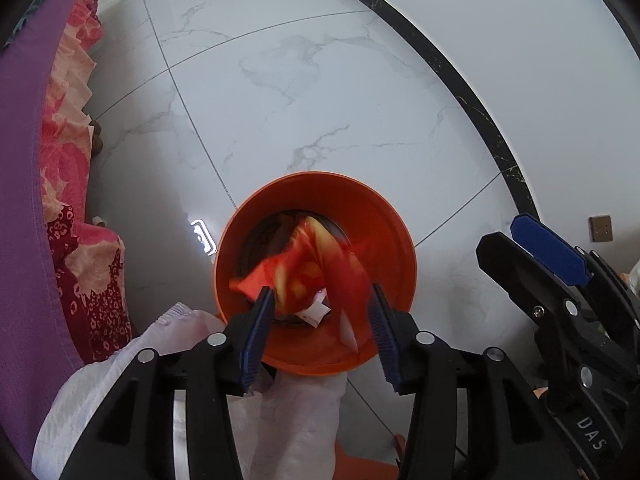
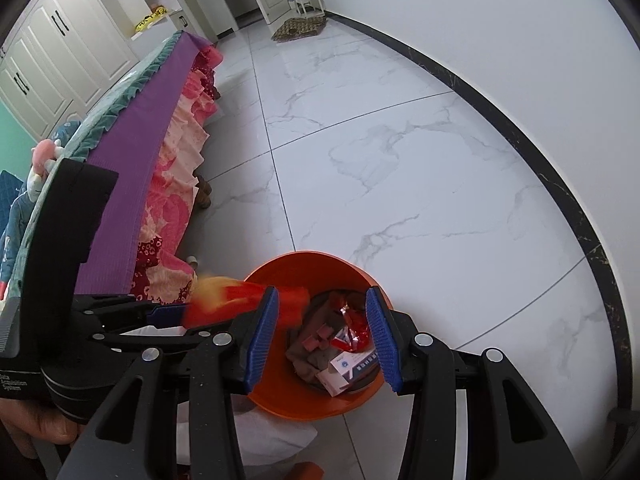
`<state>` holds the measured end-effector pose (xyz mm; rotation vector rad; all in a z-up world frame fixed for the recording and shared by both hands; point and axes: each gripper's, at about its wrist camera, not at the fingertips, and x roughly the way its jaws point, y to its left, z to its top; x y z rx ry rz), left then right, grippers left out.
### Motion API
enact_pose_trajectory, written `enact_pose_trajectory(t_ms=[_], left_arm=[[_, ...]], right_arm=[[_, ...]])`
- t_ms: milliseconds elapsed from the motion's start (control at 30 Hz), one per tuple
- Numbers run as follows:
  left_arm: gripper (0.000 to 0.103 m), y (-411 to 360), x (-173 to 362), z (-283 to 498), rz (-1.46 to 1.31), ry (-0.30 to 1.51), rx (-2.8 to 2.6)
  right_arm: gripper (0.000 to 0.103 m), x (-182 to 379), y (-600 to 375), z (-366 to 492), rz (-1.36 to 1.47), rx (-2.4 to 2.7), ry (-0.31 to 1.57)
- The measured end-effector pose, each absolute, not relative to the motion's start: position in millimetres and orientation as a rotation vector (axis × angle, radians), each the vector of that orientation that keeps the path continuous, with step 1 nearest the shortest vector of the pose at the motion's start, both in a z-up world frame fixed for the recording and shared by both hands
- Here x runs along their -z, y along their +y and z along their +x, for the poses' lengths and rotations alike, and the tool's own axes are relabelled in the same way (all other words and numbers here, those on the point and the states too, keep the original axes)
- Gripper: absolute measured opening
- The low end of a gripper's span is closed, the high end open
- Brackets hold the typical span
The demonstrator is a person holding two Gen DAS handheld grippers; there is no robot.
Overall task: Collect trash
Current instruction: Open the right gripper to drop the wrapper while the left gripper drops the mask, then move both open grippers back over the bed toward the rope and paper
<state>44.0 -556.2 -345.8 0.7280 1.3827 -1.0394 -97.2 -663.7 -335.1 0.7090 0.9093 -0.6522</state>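
An orange bin (image 1: 394,240) stands on the marble floor, directly under both grippers. My left gripper (image 1: 320,290) is open over its mouth, and a red and yellow snack wrapper (image 1: 308,264) shows blurred between the pads, loose, none pressing on it. In the right wrist view the same wrapper (image 2: 224,300) streaks at the bin's rim (image 2: 312,258) beside the left gripper (image 2: 180,314). My right gripper (image 2: 323,292) hangs open and empty above the bin. Inside lie a white box with blue print (image 2: 352,364), a red foil wrapper (image 2: 354,328) and pink scraps. The right gripper (image 1: 500,232) also shows at the left wrist view's right edge.
A bed with a purple sheet (image 2: 132,152) and pink floral skirt (image 2: 176,184) runs along the left. White crumpled cloth (image 1: 120,360) lies by the bin's near side. A black skirting (image 2: 560,184) borders the white wall on the right. White wardrobes (image 2: 60,60) stand far left.
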Motion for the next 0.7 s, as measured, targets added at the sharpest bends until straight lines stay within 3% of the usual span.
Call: enact_pose_trajectory(t_ms=[300, 700], left_arm=[[0.053, -553, 332, 44, 0.707, 1.356, 1.037], [0.053, -502, 225, 61, 0.557, 1.101, 1.004]], right_arm=[[0.046, 323, -660, -95, 0.698, 0.652, 0.892], [0.046, 239, -630, -67, 0.605, 0.538, 0.769]])
